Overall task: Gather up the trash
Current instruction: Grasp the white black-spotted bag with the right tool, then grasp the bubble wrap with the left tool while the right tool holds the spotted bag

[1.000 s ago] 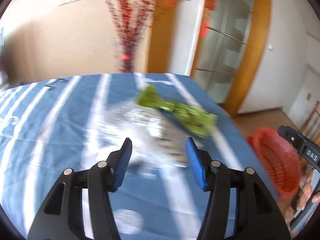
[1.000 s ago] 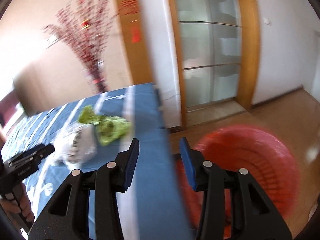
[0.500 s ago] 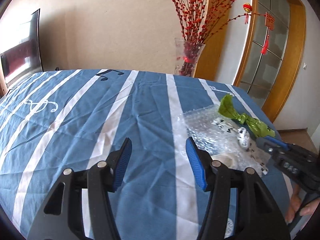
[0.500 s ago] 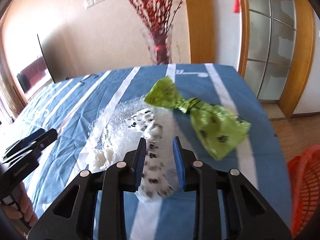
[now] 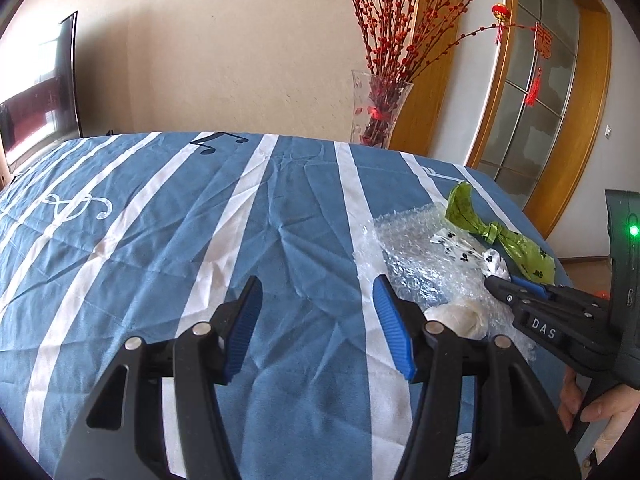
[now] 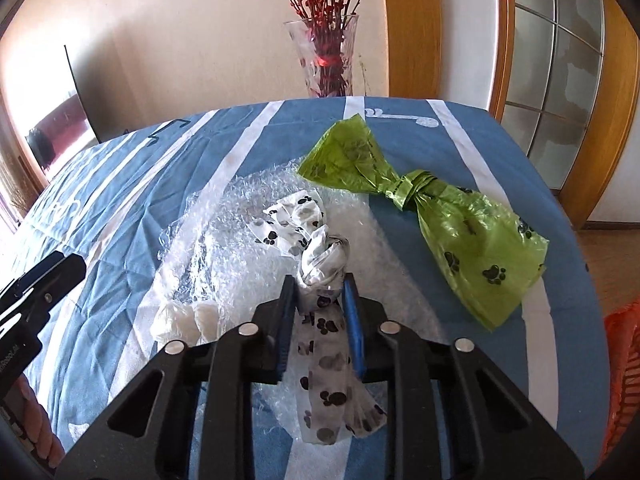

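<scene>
A knotted white bag with black paw prints (image 6: pixel 320 264) lies on a sheet of bubble wrap (image 6: pixel 224 240) on the blue striped table. My right gripper (image 6: pixel 320 286) is shut on this white bag just below its knot. A knotted green paw-print bag (image 6: pixel 464 232) lies to its right. Crumpled white tissue (image 6: pixel 184 320) sits at the wrap's left edge. My left gripper (image 5: pixel 316 292) is open and empty above bare cloth, left of the trash. In the left wrist view the right gripper (image 5: pixel 516 284) reaches the white bag (image 5: pixel 472 254) beside the green bag (image 5: pixel 516 244).
A red basket (image 6: pixel 624 376) stands off the table's right edge. A glass vase with red branches (image 6: pixel 324 60) stands behind the table's far edge. A wooden-framed glass door (image 5: pixel 540 92) is at the right. A dark screen (image 5: pixel 36 96) stands far left.
My right gripper swung from the red basket to the white paw-print bag and closed on it. My left gripper turned left, off the trash, and stayed open.
</scene>
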